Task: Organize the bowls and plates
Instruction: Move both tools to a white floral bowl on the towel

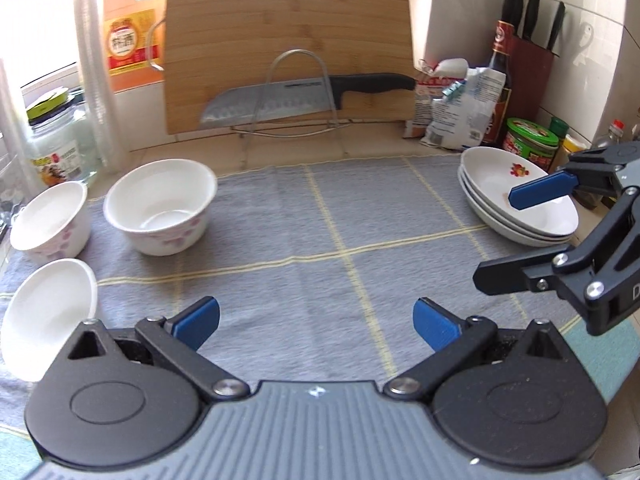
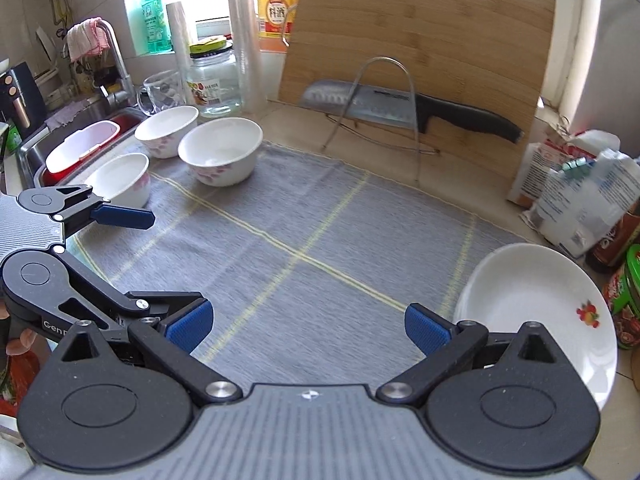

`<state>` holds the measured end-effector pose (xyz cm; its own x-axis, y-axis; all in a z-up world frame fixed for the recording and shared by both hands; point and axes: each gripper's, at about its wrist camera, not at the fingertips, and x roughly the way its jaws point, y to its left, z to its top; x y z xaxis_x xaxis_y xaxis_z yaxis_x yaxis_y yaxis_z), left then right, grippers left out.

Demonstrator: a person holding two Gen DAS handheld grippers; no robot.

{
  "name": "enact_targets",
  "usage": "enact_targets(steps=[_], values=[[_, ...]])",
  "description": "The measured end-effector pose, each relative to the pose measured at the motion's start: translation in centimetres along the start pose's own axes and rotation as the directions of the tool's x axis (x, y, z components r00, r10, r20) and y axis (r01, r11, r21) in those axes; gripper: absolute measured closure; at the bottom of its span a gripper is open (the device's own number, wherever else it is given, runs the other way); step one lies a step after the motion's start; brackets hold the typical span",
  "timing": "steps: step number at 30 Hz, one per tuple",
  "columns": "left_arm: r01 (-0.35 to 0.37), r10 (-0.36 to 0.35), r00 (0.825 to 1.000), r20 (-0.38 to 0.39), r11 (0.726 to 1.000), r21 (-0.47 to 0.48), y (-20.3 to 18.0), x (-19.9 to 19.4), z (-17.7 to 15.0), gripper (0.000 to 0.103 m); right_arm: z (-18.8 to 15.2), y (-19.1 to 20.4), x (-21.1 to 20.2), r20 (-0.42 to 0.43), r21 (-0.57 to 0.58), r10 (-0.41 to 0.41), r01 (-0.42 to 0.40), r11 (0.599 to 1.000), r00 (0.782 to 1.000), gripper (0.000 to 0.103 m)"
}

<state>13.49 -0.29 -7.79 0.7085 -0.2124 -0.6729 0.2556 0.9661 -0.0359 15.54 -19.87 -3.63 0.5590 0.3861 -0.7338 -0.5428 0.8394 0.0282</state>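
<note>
Jaws wide on both grippers, nothing held. Left gripper hovers low over the grey mat, pointing at the cutting board and knife at the back of the desk. Right gripper is level with it on the other side, angled in toward the mat's middle, its upper finger showing over the plates in the left view.

Three plates sit stacked at the mat's right edge, top one with a fruit print. Three bowls are loose at the left: bowl A nearest the mat centre, bowl B just beside it, bowl C closest to the left gripper, tilted on its side.

Step, my read: plates look done, bowls not yet nested. Next move likely calls for the left gripper to swing left, pinch a bowl rim, lift and drop it into another. Risk: thin glazed rim may slip.
</note>
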Motion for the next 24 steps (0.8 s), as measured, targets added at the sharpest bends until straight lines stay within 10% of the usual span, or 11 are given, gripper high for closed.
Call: enact_targets(steps=[24], values=[[-0.090,0.092,0.996,0.009,0.985,-0.145,17.6,-4.6,-2.6,0.001,3.3,13.2,8.8,0.038,-0.111,0.038,-0.034,0.993,0.999,0.000]])
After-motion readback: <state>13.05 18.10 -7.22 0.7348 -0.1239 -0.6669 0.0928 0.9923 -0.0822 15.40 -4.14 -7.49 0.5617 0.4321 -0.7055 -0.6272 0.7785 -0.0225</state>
